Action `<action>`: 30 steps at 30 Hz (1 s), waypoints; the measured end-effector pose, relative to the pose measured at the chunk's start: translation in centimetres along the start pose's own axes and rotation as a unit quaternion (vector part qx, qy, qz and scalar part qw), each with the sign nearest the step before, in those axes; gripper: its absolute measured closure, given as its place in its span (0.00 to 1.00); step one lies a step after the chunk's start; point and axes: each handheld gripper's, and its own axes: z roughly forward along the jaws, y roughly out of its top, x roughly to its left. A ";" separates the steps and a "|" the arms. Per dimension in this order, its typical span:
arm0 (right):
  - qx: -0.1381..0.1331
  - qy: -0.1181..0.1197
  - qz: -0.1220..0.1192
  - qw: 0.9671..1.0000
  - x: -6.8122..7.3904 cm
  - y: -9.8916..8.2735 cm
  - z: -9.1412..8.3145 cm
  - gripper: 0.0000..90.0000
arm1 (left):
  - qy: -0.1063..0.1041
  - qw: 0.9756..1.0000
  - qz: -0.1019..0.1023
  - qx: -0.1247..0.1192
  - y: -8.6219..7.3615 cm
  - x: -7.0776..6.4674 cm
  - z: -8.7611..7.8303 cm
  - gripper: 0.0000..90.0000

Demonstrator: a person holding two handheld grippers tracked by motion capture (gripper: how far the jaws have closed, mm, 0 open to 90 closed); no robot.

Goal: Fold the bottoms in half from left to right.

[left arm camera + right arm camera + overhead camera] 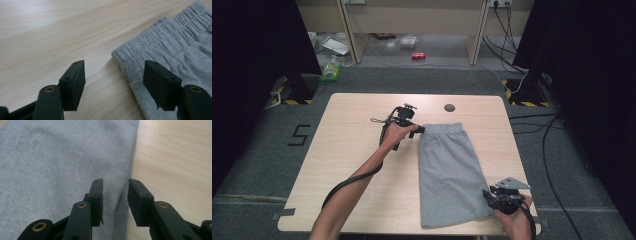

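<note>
Grey shorts (449, 170) lie folded lengthwise on the wooden table (347, 155), with the elastic waistband (441, 128) at the far end. My left gripper (419, 130) is at the waistband's left corner. In the left gripper view it (113, 65) stands open, the corner of the shorts (175, 47) lying just ahead between the jaws. My right gripper (487, 194) is at the shorts' right edge near the hem. In the right gripper view it (115, 181) is open with a narrow gap over the folded edge of the shorts (55, 165), not pinching the cloth.
A round cable hole (449, 107) sits in the table beyond the waistband. On the floor behind are a red can (418, 55), a green pack (331, 71) and cables (552, 130) at the right. Bare wood lies left of the shorts.
</note>
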 end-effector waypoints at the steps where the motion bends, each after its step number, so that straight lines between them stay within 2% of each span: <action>1: 0.000 0.004 0.011 1.000 -0.1 -0.4 -0.2 0.73 | 0.001 1.000 0.001 0.002 0.0 0.0 0.0 0.38; 3: 0.005 0.011 0.020 1.000 0.0 -1.2 -0.6 0.74 | 0.003 1.000 0.002 0.004 0.0 0.2 -0.1 0.38; 5: 0.008 0.018 0.020 1.000 0.0 -2.0 -0.7 0.85 | 0.002 1.000 -0.001 0.002 0.0 0.2 0.0 0.37; 7: -0.001 0.024 0.015 1.000 -0.2 -2.1 -0.9 0.97 | 0.002 1.000 0.000 0.004 -0.1 0.0 0.1 0.37; 8: -0.007 0.025 0.014 1.000 -0.3 -2.0 -1.2 0.99 | 0.001 1.000 0.002 0.004 -0.1 -0.1 0.1 0.37; 12: -0.018 0.011 0.016 1.000 -1.5 -1.9 -1.7 1.00 | 0.001 1.000 0.002 0.005 -0.1 -0.4 0.4 0.37; 15: -0.007 0.015 0.030 0.999 -2.1 -2.7 -1.2 0.99 | 0.000 1.000 -0.002 0.003 0.0 -0.4 0.5 0.37; 16: -0.004 0.022 0.032 0.999 -2.2 -2.7 -1.1 0.98 | -0.001 1.000 -0.004 0.003 0.0 -0.4 0.6 0.36; 17: -0.003 0.023 0.037 0.999 -2.1 -2.7 -1.2 0.91 | -0.001 1.000 -0.004 0.003 -0.1 -0.4 0.6 0.36; 18: -0.010 0.014 0.043 0.999 -2.0 -2.5 -1.4 0.84 | 0.000 1.000 -0.004 0.004 -0.1 -0.4 0.7 0.36; 21: -0.038 0.000 0.039 0.999 -1.7 -1.8 -2.3 0.70 | -0.003 1.000 -0.012 0.000 -0.1 -0.5 1.0 0.35; 23: -0.047 -0.004 0.032 0.998 -1.2 -1.4 -2.6 0.67 | -0.003 1.000 -0.013 0.003 -0.1 -0.6 1.2 0.35; 30: -0.063 0.038 0.013 0.997 1.9 -0.3 -2.0 0.57 | -0.001 1.000 -0.018 -0.001 0.1 -0.8 1.3 0.34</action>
